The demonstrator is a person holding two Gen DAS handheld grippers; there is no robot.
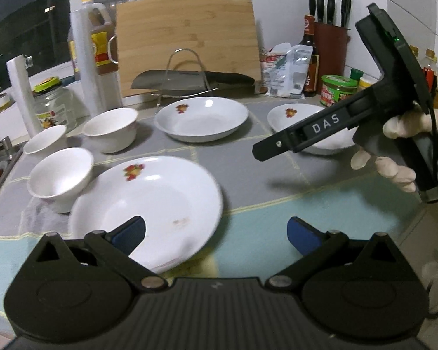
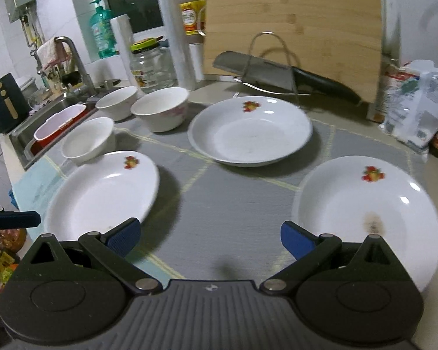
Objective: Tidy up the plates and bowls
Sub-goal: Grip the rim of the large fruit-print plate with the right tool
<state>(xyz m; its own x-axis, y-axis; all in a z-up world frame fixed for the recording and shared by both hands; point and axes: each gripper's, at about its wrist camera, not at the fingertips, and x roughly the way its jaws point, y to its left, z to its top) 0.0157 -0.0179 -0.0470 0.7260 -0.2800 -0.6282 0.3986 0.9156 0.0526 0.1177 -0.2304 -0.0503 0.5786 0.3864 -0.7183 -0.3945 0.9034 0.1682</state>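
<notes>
Three white plates with a fruit print lie on the grey mat: a near-left plate [image 1: 149, 204] [image 2: 102, 192], a far middle plate [image 1: 201, 118] [image 2: 249, 129] and a right plate [image 2: 368, 213] [image 1: 292, 116]. Three white bowls [image 1: 60, 178] [image 1: 111, 128] [image 1: 45, 140] stand at the left; they also show in the right wrist view [image 2: 89, 140] [image 2: 160, 109] [image 2: 116, 102]. My left gripper [image 1: 216, 236] is open, its left finger over the near-left plate's rim. My right gripper [image 2: 210, 237] is open and empty over the mat between the near-left and right plates.
A cleaver [image 2: 265, 71] rests in a wire rack in front of a bamboo cutting board [image 2: 292, 20]. A glass jar [image 2: 151, 64], paper rolls and oil bottles stand behind the bowls. A sink [image 2: 52, 116] lies at the left. Sauce bottles and a knife block [image 1: 330, 43] stand at the right.
</notes>
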